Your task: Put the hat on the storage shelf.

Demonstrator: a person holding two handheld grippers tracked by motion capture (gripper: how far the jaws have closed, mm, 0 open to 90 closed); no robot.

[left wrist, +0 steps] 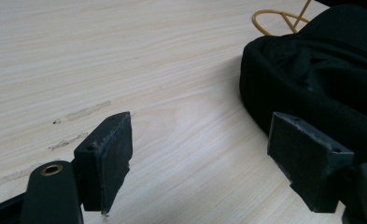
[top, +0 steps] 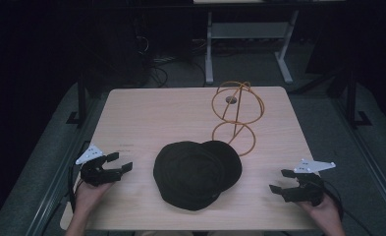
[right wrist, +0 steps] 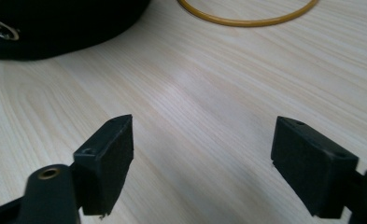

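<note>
A black cap (top: pixel 195 172) lies in the middle of the light wooden table (top: pixel 146 118), its brim toward the stand. Behind it stands an orange wire hat stand (top: pixel 237 115) made of rings, with its base ring (top: pixel 234 138) on the table. My left gripper (top: pixel 120 163) rests at the table's left side, open, a short way from the cap (left wrist: pixel 312 79). Over on the right, my right gripper (top: pixel 281 181) is open and empty too, pointing toward the cap (right wrist: pixel 55 23) and the base ring (right wrist: pixel 246 18). Bare wood lies between both pairs of jaws.
The table's front edge runs just below both hands. Beyond the far edge are a dark floor, cables and a white desk frame (top: pixel 249 44). Bare wood lies between each gripper and the cap.
</note>
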